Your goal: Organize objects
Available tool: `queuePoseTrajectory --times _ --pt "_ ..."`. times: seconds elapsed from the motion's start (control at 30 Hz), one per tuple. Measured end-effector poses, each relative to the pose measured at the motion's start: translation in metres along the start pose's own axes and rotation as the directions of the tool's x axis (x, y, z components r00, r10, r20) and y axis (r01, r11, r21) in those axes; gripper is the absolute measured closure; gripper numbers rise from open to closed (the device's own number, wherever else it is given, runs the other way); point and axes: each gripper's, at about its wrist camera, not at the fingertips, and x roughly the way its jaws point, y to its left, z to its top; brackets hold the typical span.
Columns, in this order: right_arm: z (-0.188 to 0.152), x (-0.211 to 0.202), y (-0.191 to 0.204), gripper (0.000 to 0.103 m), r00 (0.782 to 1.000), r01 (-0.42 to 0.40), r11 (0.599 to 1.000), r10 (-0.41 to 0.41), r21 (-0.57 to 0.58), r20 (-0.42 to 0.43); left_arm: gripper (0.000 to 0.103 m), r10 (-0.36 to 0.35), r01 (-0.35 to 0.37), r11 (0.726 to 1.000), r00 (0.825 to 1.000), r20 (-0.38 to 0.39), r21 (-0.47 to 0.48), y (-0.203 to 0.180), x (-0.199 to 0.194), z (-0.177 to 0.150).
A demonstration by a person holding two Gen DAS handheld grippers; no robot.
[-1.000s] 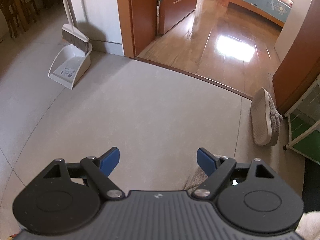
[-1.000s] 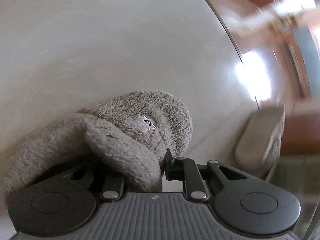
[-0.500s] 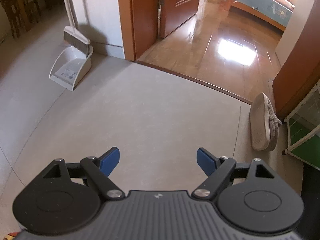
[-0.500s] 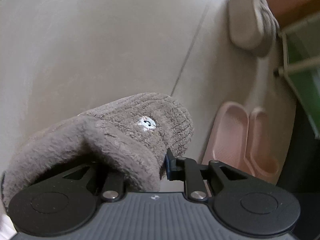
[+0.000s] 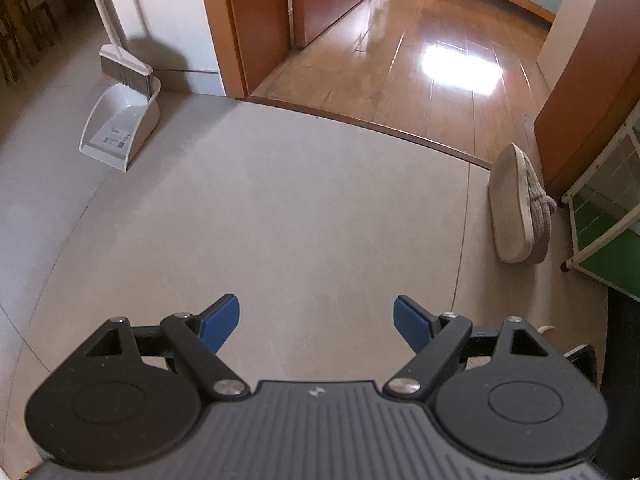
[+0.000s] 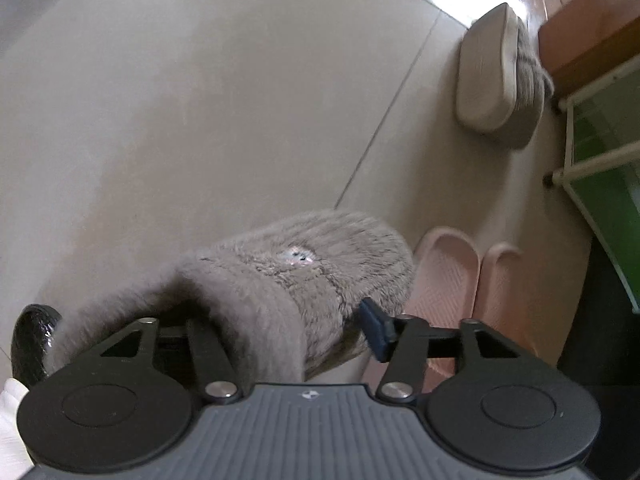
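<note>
My right gripper [image 6: 316,320] is shut on a grey fluffy slipper [image 6: 320,268], gripping its upper edge and holding it over the tiled floor; its left finger is hidden in the fabric. The matching grey slipper [image 6: 500,76] lies on its side, sole out, by the wooden doorframe; it also shows in the left wrist view [image 5: 520,208]. My left gripper [image 5: 316,320] is open and empty above bare floor, well left of that slipper.
A pair of pink slippers [image 6: 472,292] sits on the floor just right of the held slipper. A white-framed green rack [image 6: 600,168] stands at right. A white dustpan and broom [image 5: 120,120] lean at the far left wall. An open doorway leads to a wooden floor [image 5: 400,68].
The right gripper has swung with the grey slipper toward the pink slippers and the rack. The left gripper has barely moved and stays open.
</note>
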Motion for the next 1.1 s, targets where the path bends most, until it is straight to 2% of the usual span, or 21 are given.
queuePoseTrajectory --times 0.07,0.13,0.2,0.3,0.37,0.5,0.57,0.6,0.67,0.77,0.8,0.87,0.93,1.03,1.1 --pt "0.001 -0.002 -0.007 0.038 0.996 -0.087 0.995 0.085 0.048 0.029 0.019 -0.024 0.024 1.0 1.0 -0.015 -0.005 -0.004 -0.003 -0.003" --pt "0.0 0.004 -0.013 0.039 0.98 -0.196 0.972 0.197 0.132 0.003 0.019 -0.036 0.036 0.999 0.999 -0.029 0.002 -0.008 -0.005 -0.004" --pt "-0.004 0.004 -0.015 0.038 0.972 -0.233 0.961 0.233 0.15 0.02 0.019 -0.039 0.04 0.999 0.999 -0.022 0.027 -0.013 -0.006 -0.001" --pt "-0.008 -0.005 -0.013 0.031 0.973 -0.227 0.974 0.226 0.0 0.046 0.018 -0.043 0.044 0.998 0.999 -0.012 0.049 -0.019 -0.002 0.003" --pt "-0.01 -0.009 -0.014 0.028 0.971 -0.223 0.967 0.231 -0.122 0.056 0.018 -0.046 0.047 0.997 0.999 -0.013 0.064 -0.02 0.004 0.002" --pt "-0.015 -0.007 -0.019 0.024 0.971 -0.193 0.92 0.229 -0.342 0.069 0.018 -0.027 0.03 0.996 0.999 -0.033 0.082 -0.018 0.015 0.0" --pt "-0.021 -0.007 -0.014 0.023 0.972 -0.147 0.871 0.214 -0.47 0.094 0.018 -0.023 0.025 0.997 0.999 -0.038 0.074 -0.015 0.018 0.0" --pt "-0.026 -0.006 -0.009 0.023 0.972 -0.122 0.833 0.21 -0.54 0.105 0.018 -0.03 0.032 0.997 0.999 -0.04 0.067 -0.013 0.019 0.0" --pt "-0.039 -0.009 0.003 0.023 0.971 -0.08 0.722 0.214 -0.687 0.111 0.018 -0.044 0.047 0.997 0.998 -0.043 0.059 -0.012 0.02 0.001" --pt "-0.066 -0.013 0.019 0.023 0.966 -0.01 0.48 0.23 -0.877 0.115 0.018 -0.054 0.057 0.996 0.998 -0.04 0.071 -0.013 0.019 0.001" --pt "-0.077 -0.016 0.023 0.023 0.965 -0.001 0.373 0.242 -0.928 0.096 0.018 -0.055 0.058 0.996 0.998 -0.038 0.075 -0.013 0.019 0.001" --pt "-0.099 -0.019 0.031 0.023 0.965 0.039 0.184 0.247 -0.982 0.085 0.018 -0.055 0.058 0.995 0.998 -0.04 0.077 -0.012 0.021 0.002" --pt "-0.114 -0.018 0.036 0.023 0.968 0.065 0.041 0.239 -0.997 0.073 0.018 -0.056 0.06 0.996 0.997 -0.048 0.07 -0.011 0.023 0.001" --pt "-0.121 -0.001 0.036 0.023 0.972 0.135 -0.086 0.206 -0.987 0.115 0.018 -0.062 0.066 0.996 0.996 -0.063 0.065 -0.009 0.026 -0.001" --pt "-0.121 0.013 0.033 0.019 0.97 0.181 -0.14 0.19 -0.973 0.153 0.018 -0.067 0.072 0.995 0.995 -0.073 0.065 -0.007 0.028 -0.002"
